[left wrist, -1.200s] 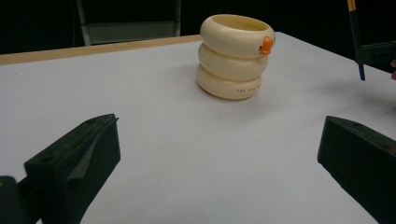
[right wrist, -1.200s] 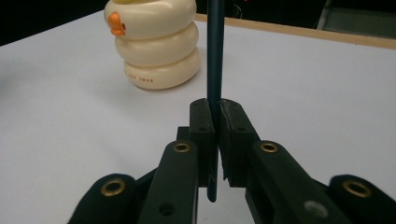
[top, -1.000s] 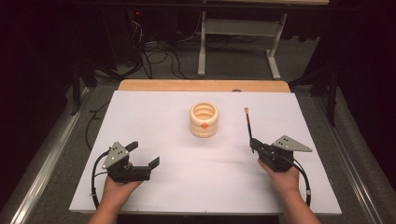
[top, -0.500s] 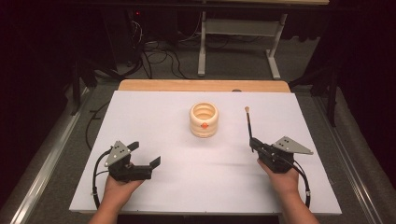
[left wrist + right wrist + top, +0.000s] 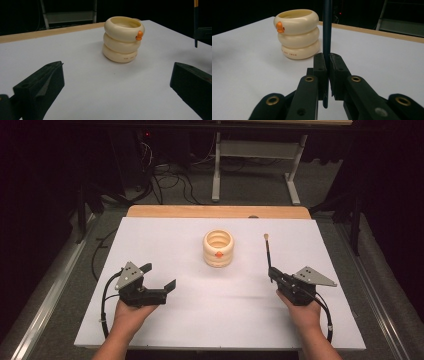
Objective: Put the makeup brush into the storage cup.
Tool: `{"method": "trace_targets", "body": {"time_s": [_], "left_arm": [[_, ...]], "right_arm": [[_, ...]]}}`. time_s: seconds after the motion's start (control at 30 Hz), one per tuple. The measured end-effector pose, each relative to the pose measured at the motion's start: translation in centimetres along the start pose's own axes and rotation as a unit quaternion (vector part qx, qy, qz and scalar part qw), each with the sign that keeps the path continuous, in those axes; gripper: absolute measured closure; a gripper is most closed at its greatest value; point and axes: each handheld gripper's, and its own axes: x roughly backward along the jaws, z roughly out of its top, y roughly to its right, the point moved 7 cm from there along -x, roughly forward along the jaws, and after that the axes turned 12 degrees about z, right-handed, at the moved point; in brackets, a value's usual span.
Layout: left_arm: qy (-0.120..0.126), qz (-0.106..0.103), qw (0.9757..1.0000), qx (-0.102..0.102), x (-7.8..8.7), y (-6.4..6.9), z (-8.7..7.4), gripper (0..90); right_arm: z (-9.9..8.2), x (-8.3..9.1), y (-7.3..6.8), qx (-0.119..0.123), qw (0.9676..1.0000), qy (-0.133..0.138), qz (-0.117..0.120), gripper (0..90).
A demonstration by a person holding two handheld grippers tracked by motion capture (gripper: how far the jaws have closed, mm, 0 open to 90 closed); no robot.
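- The right gripper (image 5: 270,273) sits near the person's edge of the white surface (image 5: 165,240); its jaws are closed tight on a thin dark stick (image 5: 327,32), which stands upright between the pads and pokes out a little below them
- In the high view the stick (image 5: 268,255) runs up and away from those jaws and ends in a small pale tip
- The left gripper (image 5: 161,277) is held in the other hand at the near left of the surface; its jaws stand wide apart with nothing between them
- Beyond both pairs of jaws, well apart from each, stands a cream holder (image 5: 218,248) shaped like three stacked rings, open at the top, with a small orange beak on its upper ring
- From the left jaws the cream holder (image 5: 123,39) lies ahead, about midway between them; from the right jaws the cream holder (image 5: 297,33) lies ahead and to the left of the stick
- A wooden edge (image 5: 215,211) borders the far side of the surface
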Motion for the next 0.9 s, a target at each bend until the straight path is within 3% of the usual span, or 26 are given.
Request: {"method": "trace_targets", "body": {"time_s": [0.17, 0.47, 0.77, 0.9], "left_arm": [[0.003, 0.003, 0.9999, -0.015, -0.8, 0.3, 1.2, 0.0], [0.012, -0.004, 0.9998, -0.016, -2.3, 1.2, 2.3, 0.0], [0.010, -0.020, 0.9997, -0.011, -4.1, 3.0, 1.4, 0.0], [0.002, -0.029, 0.9994, -0.017, -4.7, 3.8, 0.5, 0.0]], "right_arm": [[0.0, 0.1, 0.1, 0.001, 1.0000, 0.001, -0.002, 86.8], [0.1, 0.2, 0.0, 0.002, 1.0000, 0.002, -0.002, 86.8], [0.1, 0.2, 0.0, 0.002, 1.0000, 0.003, -0.005, 86.8], [0.0, 0.1, 0.0, 0.007, 1.0000, 0.000, -0.001, 86.8]]}}
